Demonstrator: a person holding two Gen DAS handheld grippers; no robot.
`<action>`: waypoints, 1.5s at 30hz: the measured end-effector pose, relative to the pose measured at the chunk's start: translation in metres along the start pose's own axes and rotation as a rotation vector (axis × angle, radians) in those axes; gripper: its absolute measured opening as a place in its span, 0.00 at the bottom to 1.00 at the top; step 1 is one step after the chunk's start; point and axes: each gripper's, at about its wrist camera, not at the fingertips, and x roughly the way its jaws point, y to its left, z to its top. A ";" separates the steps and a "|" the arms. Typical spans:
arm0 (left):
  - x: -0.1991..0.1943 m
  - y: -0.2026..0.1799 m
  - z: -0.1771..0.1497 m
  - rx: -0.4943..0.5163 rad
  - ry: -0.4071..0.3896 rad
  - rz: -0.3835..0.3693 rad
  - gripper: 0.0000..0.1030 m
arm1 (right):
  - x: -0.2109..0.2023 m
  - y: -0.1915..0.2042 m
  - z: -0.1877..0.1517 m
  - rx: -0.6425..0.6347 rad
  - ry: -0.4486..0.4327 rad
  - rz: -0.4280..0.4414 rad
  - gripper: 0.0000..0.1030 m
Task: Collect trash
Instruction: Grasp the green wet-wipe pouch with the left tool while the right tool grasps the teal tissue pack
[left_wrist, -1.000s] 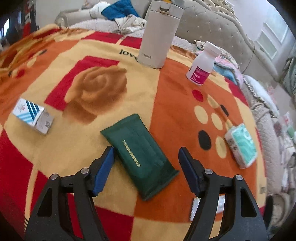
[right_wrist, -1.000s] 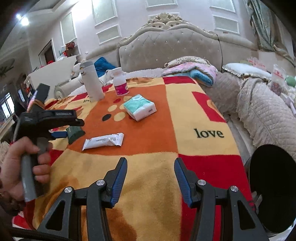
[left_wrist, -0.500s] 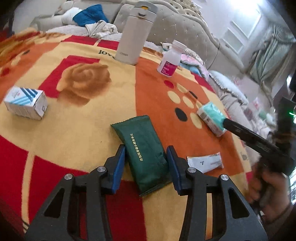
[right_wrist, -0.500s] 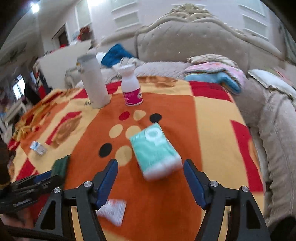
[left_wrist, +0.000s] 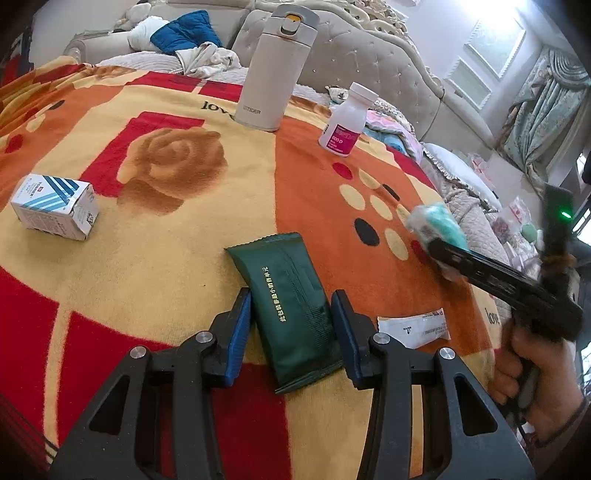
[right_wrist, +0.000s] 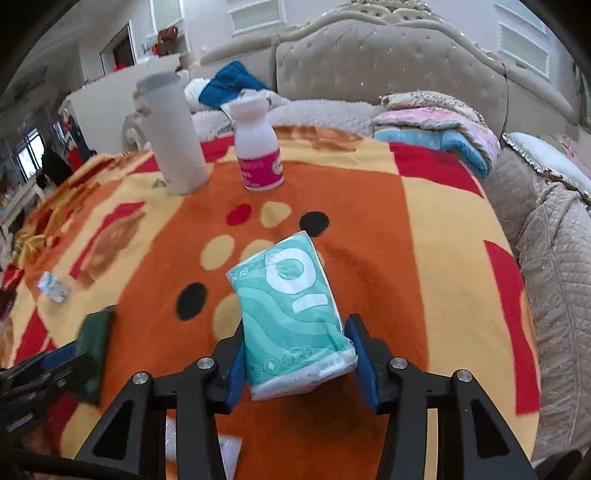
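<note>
The left gripper (left_wrist: 291, 328) straddles the near half of the green packet (left_wrist: 286, 310), which lies flat on the blanket (left_wrist: 155, 258) covering the bed. Its blue pads sit against the packet's long edges, clamped on it, and the jaws have just been closing. Taking it across the narrow width suits a flat, soft pouch that would otherwise slip.

The right gripper (right_wrist: 299, 354) has also just been closing, and its pads are pressed on the near end of the teal tissue pack (right_wrist: 291, 314), which looks tipped up off the blanket. The squashy pack gives under the squeeze, so a hold low on its end seems the surest.

Just right of the green packet lies a white wrapper (left_wrist: 413, 326), not yet collected. Left of the packet is a small blue-and-white box (left_wrist: 55, 206). Beyond the packet stand a pink-labelled bottle (left_wrist: 347, 120) and a cream flask (left_wrist: 275, 66), upright and probably not trash.
</note>
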 end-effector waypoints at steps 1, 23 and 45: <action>0.000 0.000 0.000 0.000 0.000 0.001 0.40 | -0.007 0.001 -0.003 -0.001 -0.007 -0.002 0.46; -0.064 -0.074 -0.026 0.243 -0.101 0.247 0.33 | -0.177 -0.004 -0.162 0.011 -0.234 -0.029 0.46; -0.069 -0.164 -0.056 0.324 -0.139 0.289 0.29 | -0.202 -0.057 -0.208 0.186 -0.373 -0.027 0.46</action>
